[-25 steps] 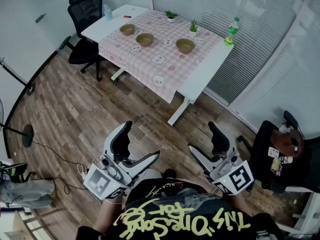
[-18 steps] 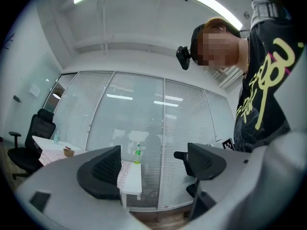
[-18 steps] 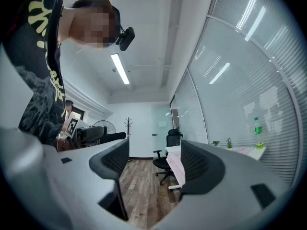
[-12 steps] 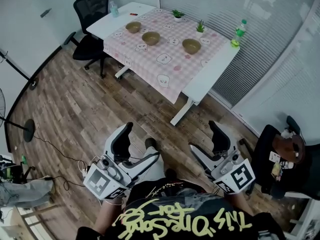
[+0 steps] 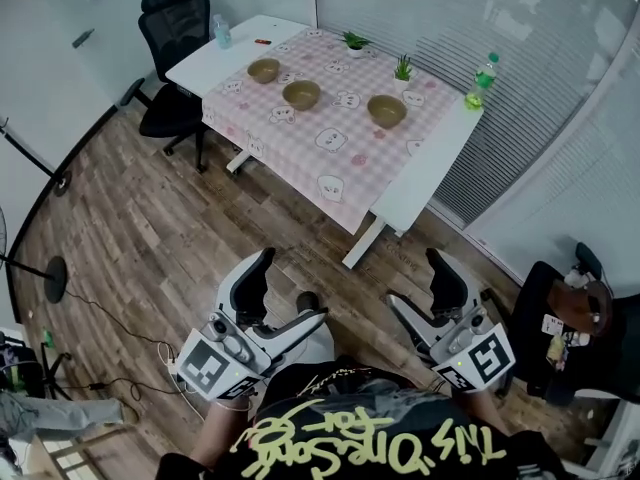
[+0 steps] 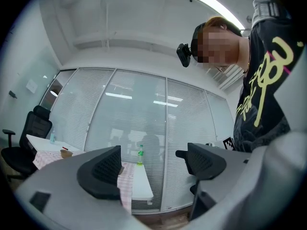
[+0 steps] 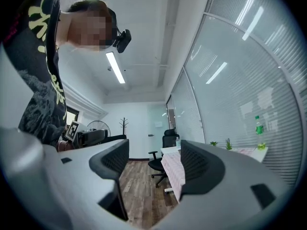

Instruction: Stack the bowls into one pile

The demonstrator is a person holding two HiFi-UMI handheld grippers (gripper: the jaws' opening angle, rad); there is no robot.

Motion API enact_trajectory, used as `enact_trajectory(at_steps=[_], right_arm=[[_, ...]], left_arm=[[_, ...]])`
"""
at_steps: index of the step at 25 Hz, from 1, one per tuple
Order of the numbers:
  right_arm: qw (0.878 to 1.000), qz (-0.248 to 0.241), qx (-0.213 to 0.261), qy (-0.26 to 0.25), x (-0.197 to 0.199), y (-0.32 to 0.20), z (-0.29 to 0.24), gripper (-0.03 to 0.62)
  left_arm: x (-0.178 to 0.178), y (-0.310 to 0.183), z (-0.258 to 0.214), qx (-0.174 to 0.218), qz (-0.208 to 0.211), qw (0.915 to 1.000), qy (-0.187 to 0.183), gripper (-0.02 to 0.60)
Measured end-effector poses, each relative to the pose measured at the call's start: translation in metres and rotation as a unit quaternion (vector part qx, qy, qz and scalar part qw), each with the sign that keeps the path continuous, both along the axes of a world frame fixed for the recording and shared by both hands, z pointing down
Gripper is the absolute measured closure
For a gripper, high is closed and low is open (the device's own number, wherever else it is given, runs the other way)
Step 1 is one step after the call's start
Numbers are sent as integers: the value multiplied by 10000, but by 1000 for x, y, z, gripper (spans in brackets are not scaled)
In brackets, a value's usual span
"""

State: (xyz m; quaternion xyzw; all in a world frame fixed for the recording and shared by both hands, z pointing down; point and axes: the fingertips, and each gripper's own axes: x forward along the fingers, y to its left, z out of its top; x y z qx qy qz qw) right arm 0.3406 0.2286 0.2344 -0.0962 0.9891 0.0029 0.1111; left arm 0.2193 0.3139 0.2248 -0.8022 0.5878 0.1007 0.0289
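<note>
The pink-checked counter [image 5: 415,183] looms nearer than a second ago, and its three round brown bowls [image 5: 301,94] stay apart. The left hand-held gripper [image 5: 292,286] and right hand-held gripper [image 5: 414,280] gape empty, so I judge stacking unstarted.

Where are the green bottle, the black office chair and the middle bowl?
green bottle [image 5: 485,74], head view, its body.
black office chair [image 5: 176,28], head view, its backrest.
middle bowl [image 5: 301,94], head view, its inside.

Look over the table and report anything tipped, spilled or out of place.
Nothing stands out. The three bowls sit upright and apart on the checked cloth, the two small plants and the green bottle stand upright, and no spill shows. The left tool and right tool are open and empty.
</note>
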Motion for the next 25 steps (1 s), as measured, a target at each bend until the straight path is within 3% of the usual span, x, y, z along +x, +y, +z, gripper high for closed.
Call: enact_trajectory(at_steps=[9, 13, 18, 25], right_arm=[[9995, 155, -211, 184, -58, -52, 1, 275], [9997, 237, -51, -53, -87, -80, -9, 275], [9971, 321, -556, 408, -118, -103, 8, 275], [9966, 519, -559, 323, -167, -133, 2, 275]], left_arm=[[-63, -62, -3, 32, 165, 9998, 81, 156], [-89, -92, -4, -42, 282, 9995, 125, 156], [-123, -122, -1, -188, 426, 9988, 134, 156], [-168, -156, -1, -298, 750, 9967, 101, 156]])
